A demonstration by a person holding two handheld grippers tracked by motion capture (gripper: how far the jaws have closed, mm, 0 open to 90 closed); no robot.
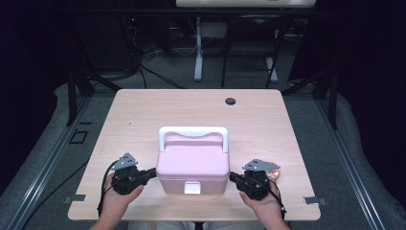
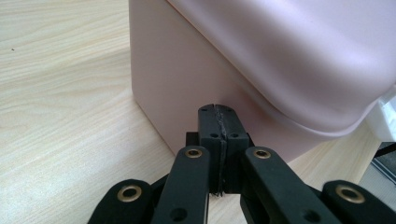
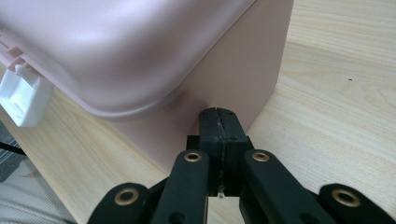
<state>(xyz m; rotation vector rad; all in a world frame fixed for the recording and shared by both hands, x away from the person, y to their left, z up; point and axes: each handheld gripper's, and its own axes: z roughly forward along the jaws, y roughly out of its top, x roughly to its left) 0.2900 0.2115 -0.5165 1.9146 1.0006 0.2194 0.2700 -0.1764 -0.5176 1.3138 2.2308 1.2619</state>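
The left tool [image 1: 152, 172] and the right tool [image 1: 233, 178] are both clenched on nothing, jaws pressed flat together, each tip at or just beside one side wall of the pink box [image 1: 192, 165]; actual contact I cannot confirm. The box sits near the front middle of the wooden surface [image 1: 143, 110], lid closed, white latch [image 1: 192, 187] facing the person, white handle [image 1: 193, 132] folded back behind the lid. It looks like rigid, smooth plastic, probably light unless filled, and its glossy walls would likely slip under a sideways squeeze. The handle or the lid's overhanging rim seem the surer holds. A small round orange thing [image 1: 274, 170] lies just behind the right tool.
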